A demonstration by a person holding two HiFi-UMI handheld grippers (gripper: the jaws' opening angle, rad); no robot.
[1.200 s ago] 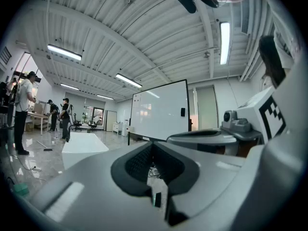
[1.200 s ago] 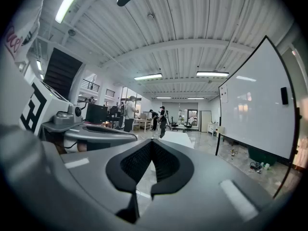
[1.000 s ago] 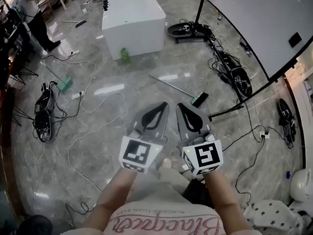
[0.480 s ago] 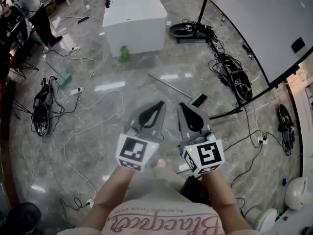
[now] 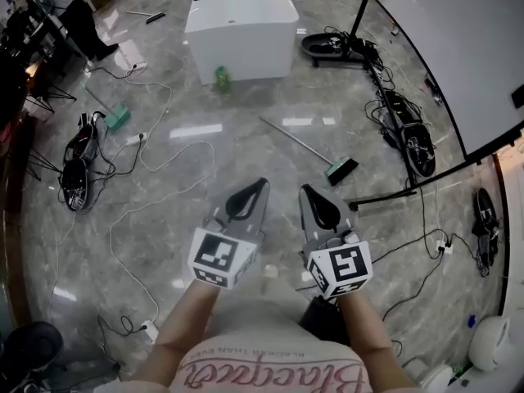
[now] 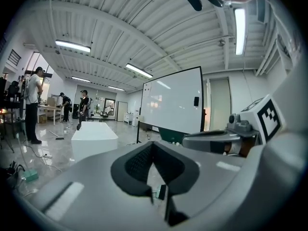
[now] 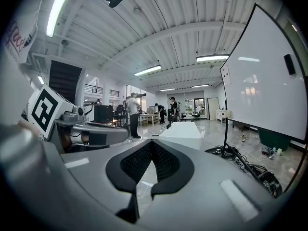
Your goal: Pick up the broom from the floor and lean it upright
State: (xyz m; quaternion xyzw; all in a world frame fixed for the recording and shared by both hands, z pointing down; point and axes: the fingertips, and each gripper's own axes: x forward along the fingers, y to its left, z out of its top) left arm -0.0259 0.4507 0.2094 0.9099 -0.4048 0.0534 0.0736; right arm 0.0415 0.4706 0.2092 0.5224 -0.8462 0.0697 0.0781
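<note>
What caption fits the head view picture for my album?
Left tongs and right tongs, both shut and empty, face the broom lying on the floor.

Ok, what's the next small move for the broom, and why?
Probably move the right claw forward and down toward the broom, opening it on the way: the broom lies flat ahead, and that claw is shut and empty.

The long slim broom (image 5: 304, 146), with a pale metal handle and a dark, green-edged head, lies flat on the glossy grey stone floor (image 5: 205, 187). Its handle slants far-left and its head points near-right.
</note>
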